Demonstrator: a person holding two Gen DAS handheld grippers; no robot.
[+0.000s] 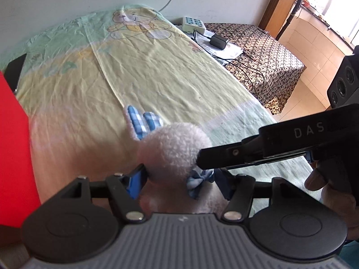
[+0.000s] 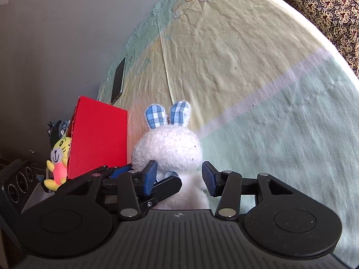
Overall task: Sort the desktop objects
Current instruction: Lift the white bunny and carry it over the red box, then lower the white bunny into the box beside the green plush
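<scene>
A white plush rabbit (image 1: 175, 148) with blue checked ears and a blue bow stands upright on the bedsheet-covered table (image 1: 157, 78). My left gripper (image 1: 181, 176) is shut on its body, one finger in front and one behind. From the right, my right gripper (image 1: 202, 159) reaches in and its tip touches the rabbit's head. In the right wrist view the rabbit (image 2: 168, 145) sits between the open right gripper (image 2: 179, 168); the left pad touches its neck and the right pad stands slightly off. The left gripper's fingers (image 2: 168, 185) cross in from the left.
A red box (image 2: 98, 139) stands just left of the rabbit, with a yellow cat plush (image 2: 58, 157) inside. A phone (image 2: 118, 80) lies near the wall. At the far right, a power strip (image 1: 194, 24) and an adapter (image 1: 218, 41) sit by a patterned cloth (image 1: 269, 51).
</scene>
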